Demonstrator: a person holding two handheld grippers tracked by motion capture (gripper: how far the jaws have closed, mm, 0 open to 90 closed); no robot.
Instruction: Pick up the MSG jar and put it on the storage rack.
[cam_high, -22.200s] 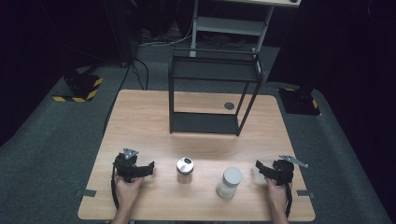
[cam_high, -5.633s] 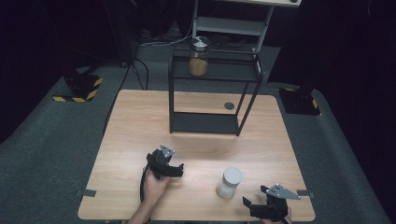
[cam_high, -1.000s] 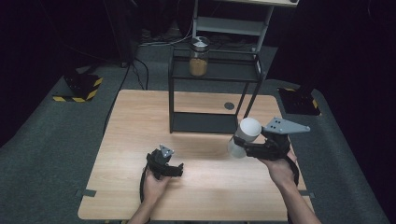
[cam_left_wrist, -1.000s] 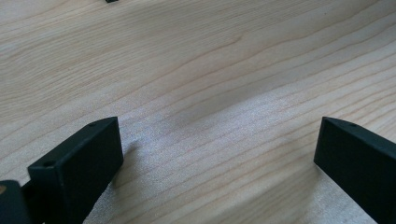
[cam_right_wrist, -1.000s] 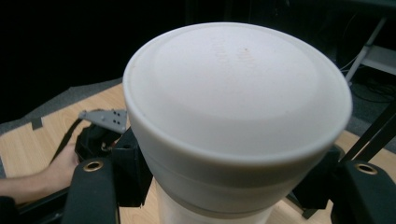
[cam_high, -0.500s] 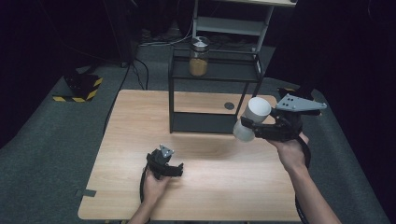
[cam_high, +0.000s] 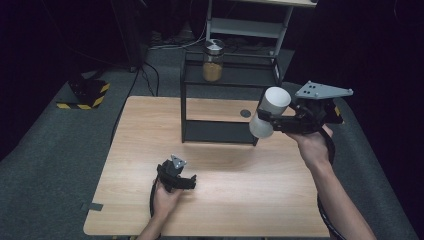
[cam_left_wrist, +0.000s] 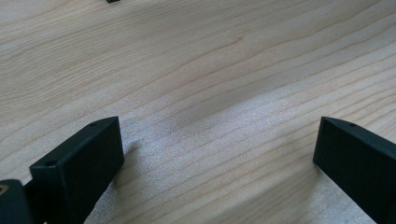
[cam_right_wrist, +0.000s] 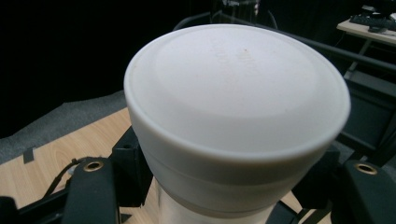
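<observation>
The right gripper (cam_high: 265, 119) is raised above the table's right side, just in front of the right edge of a black shelf frame (cam_high: 227, 95). Its two black jaws are clamped on a white jar (cam_high: 268, 112) below its wide white lid. In the right gripper view the white jar (cam_right_wrist: 238, 121) sits directly between the jaws, its lid close to the camera and its body running down between them. From the high view the jar is tilted: its long axis slants, with the lid end up and to the right and the base lower and to the left, toward the frame's right front post.

The left gripper (cam_high: 181, 181) rests low on the wooden table (cam_high: 125, 150), near its front edge and well apart from the white jar. In the left gripper view its jaws stand wide apart with only bare wood grain between them.

On the top level of the black shelf frame stands a glass jar (cam_high: 213, 60), upright, with a metal lid. It holds a brownish-yellow filling in its lower half. The contents of the white jar cannot be told, since its wall is opaque and its lid is on.
</observation>
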